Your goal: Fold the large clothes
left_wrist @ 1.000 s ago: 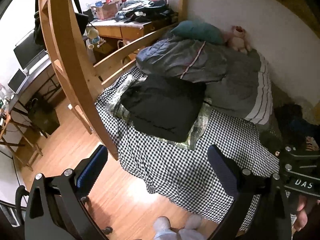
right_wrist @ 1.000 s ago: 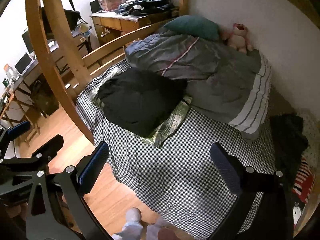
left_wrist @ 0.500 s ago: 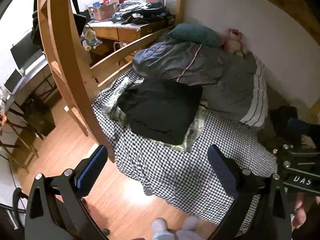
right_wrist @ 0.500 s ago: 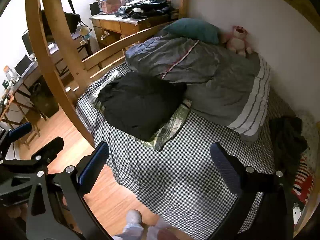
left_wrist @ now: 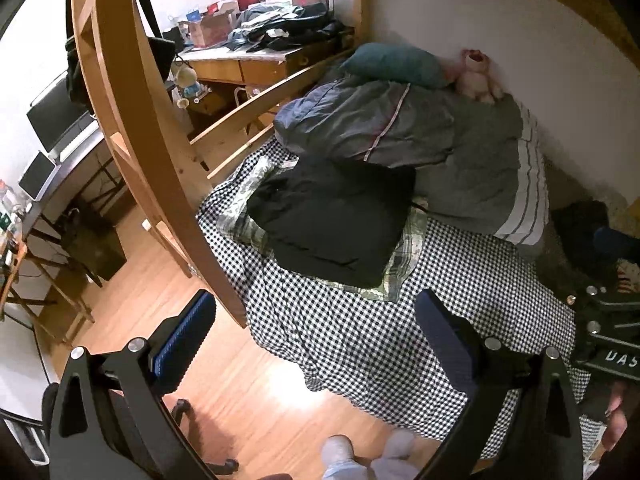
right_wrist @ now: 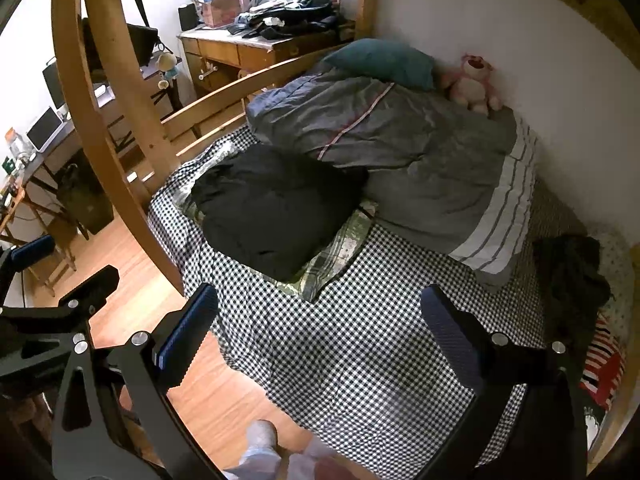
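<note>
Folded black garment (left_wrist: 336, 220) on bed (left_wrist: 360, 340), well beyond left tongs (left_wrist: 316, 336) and right tongs (right_wrist: 320, 332), both spread, empty.

jacket (right_wrist: 276, 208) on bed (right_wrist: 360, 340), duvet (right_wrist: 400, 148) behind

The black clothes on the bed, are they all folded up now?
Done: the black garment lies in a neat folded bundle on a plaid one. In hand: nothing; the left gripper and right gripper hover open and empty above the checkered sheet. Left: a dark crumpled garment near the wall looks unfolded.
</note>
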